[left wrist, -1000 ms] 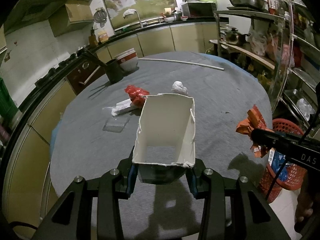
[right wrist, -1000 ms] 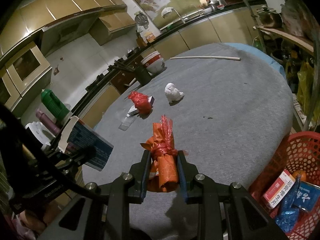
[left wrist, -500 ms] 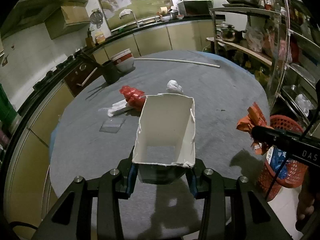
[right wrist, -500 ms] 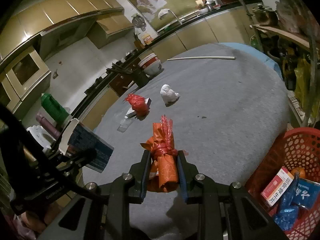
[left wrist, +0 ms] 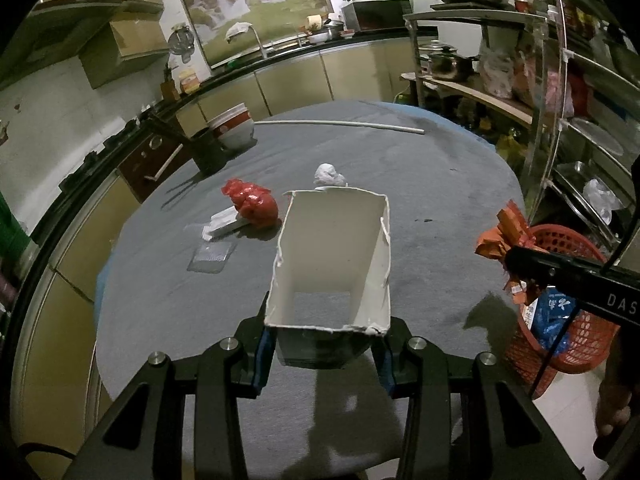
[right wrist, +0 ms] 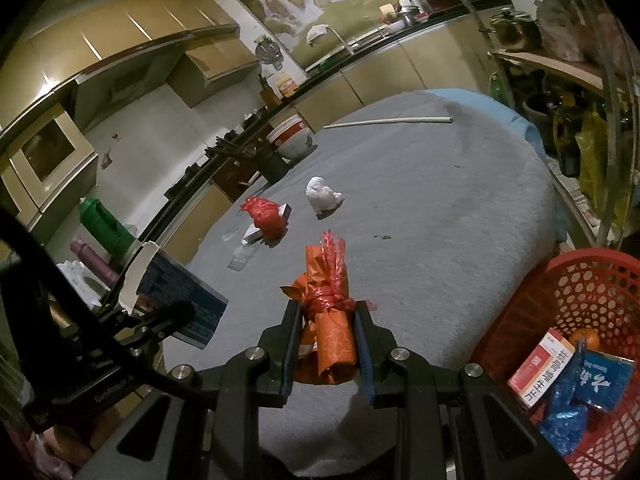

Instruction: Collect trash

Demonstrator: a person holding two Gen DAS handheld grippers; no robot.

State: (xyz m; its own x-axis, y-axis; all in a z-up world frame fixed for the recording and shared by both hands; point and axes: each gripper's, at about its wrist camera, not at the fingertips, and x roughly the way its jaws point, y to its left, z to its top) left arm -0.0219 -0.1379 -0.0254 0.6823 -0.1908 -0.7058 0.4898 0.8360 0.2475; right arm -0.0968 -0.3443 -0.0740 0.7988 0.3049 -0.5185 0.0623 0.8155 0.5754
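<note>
Holding an open white carton (left wrist: 332,256) above the grey tabletop (left wrist: 440,184), the left tool (left wrist: 325,350) has its two jaws pressed on the carton's lower end. The right tool (right wrist: 329,344) is clamped on an orange wrapper (right wrist: 330,320) tied with a red strip, also above the tabletop near its edge. Just beside that edge, on the right, stands a red basket (right wrist: 592,280); inside lie a red and white box (right wrist: 542,372), blue packets (right wrist: 568,420) and a small orange fruit (right wrist: 585,338).

More trash lies on the tabletop farther away: a red plastic bag (left wrist: 252,204) resting on a small white box (left wrist: 222,224), a clear flat packet (left wrist: 212,256) near them, and a crumpled white tissue (left wrist: 328,174) just behind the carton. Well apart, at the far side, are a long white stick (left wrist: 340,123), a stack of bowls (left wrist: 234,124) and a dark holder (left wrist: 208,152). Nothing stands between the orange wrapper and the basket.
</note>
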